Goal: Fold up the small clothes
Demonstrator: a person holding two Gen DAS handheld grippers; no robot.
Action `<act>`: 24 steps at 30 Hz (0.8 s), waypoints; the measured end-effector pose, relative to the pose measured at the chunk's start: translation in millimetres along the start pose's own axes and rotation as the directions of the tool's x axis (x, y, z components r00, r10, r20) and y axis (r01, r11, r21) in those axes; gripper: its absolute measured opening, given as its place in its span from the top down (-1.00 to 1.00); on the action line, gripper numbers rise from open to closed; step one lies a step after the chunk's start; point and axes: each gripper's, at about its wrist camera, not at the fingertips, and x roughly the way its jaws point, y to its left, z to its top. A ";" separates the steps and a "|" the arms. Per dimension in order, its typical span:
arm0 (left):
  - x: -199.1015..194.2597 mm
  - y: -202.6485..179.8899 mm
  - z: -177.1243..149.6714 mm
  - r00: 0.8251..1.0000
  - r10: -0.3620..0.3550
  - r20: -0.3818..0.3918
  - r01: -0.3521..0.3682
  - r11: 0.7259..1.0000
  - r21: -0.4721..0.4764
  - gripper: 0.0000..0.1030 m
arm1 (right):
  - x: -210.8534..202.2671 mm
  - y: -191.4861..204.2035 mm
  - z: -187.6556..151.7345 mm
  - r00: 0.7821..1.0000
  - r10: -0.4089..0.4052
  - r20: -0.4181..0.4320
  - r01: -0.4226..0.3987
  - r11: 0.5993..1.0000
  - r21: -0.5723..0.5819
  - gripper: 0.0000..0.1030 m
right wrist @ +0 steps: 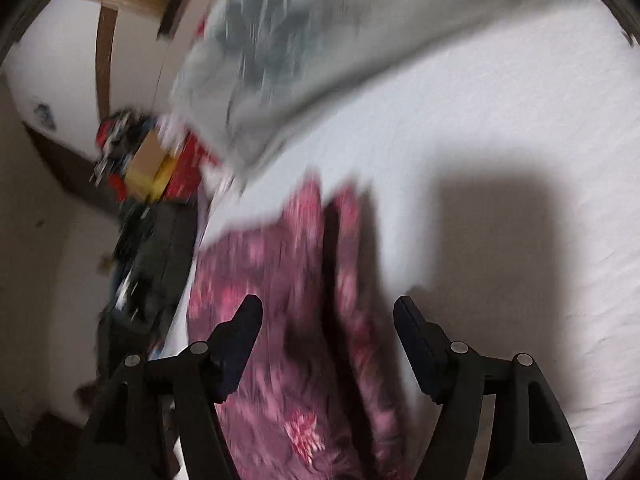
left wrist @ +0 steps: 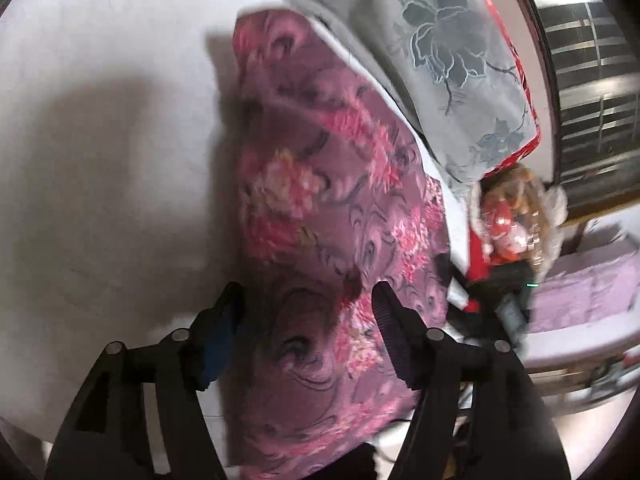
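One garment: a floral cloth (left wrist: 320, 208) is laid lengthwise, pointing away, on the white bed (left wrist: 100, 140).
Left gripper (left wrist: 306, 300): spread, nothing grasped.
Right gripper (right wrist: 328, 312): spread, nothing grasped.

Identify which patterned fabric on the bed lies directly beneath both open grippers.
The pink-and-purple floral cloth, beneath the left gripper and right gripper; the grey floral bedding lies farther away.

left gripper (left wrist: 306, 294): black, blue pads | right gripper (right wrist: 328, 308): black, silver screws
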 end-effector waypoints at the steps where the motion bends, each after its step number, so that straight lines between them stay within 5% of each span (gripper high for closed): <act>1: 5.0 -1.1 -1.0 1.000 -0.012 -0.016 0.012 1.000 -0.007 -0.23 | 2.2 8.4 1.5 1.000 -0.015 0.026 0.017 0.999 -0.047 -0.38; 2: 5.8 -3.7 -3.5 1.000 -0.010 -0.015 0.010 1.000 -0.001 -0.19 | 5.8 14.8 2.9 1.000 -0.009 0.024 0.011 0.997 -0.074 -0.30; 3: 5.0 -9.7 -4.5 1.000 0.009 -0.006 -0.009 1.000 0.025 -0.01 | 9.9 18.5 5.2 1.000 0.001 0.003 -0.001 0.998 -0.060 0.33; 5: -2.6 -22.3 -7.0 0.999 0.044 0.008 -0.044 0.995 0.089 0.25 | 1.1 29.9 5.2 0.999 0.001 0.046 0.001 0.998 -0.057 0.52; 10: -28.4 -32.6 -1.4 0.998 -0.035 0.044 0.031 0.996 0.086 0.36 | -34.9 44.9 -11.3 0.982 0.102 0.158 -0.106 0.994 0.013 0.55; 12: -21.0 -28.5 8.6 0.999 -0.020 0.037 0.018 0.998 0.053 0.36 | -33.4 34.0 -17.2 0.985 0.028 0.172 -0.040 0.997 0.068 0.55; 15: -1.1 -17.5 16.6 0.994 0.105 -0.009 -0.105 0.994 0.028 0.29 | -9.1 14.7 -19.8 0.967 -0.228 0.116 0.226 0.974 0.030 0.35; 17: -8.3 -13.7 9.9 0.997 0.081 -0.014 -0.081 0.997 0.017 0.30 | -20.8 17.6 -20.7 0.962 -0.226 0.154 0.224 0.974 0.033 0.23; 21: -44.8 -42.9 -2.0 0.987 0.107 0.120 -0.128 0.976 0.179 0.21 | -59.6 44.4 -19.7 0.893 -0.283 0.350 0.302 0.953 0.001 0.14; 24: -42.5 -83.4 6.7 0.972 0.153 0.176 -0.204 0.926 0.318 -0.02 | -49.9 70.8 -9.9 0.903 -0.229 0.363 0.295 0.945 -0.138 0.19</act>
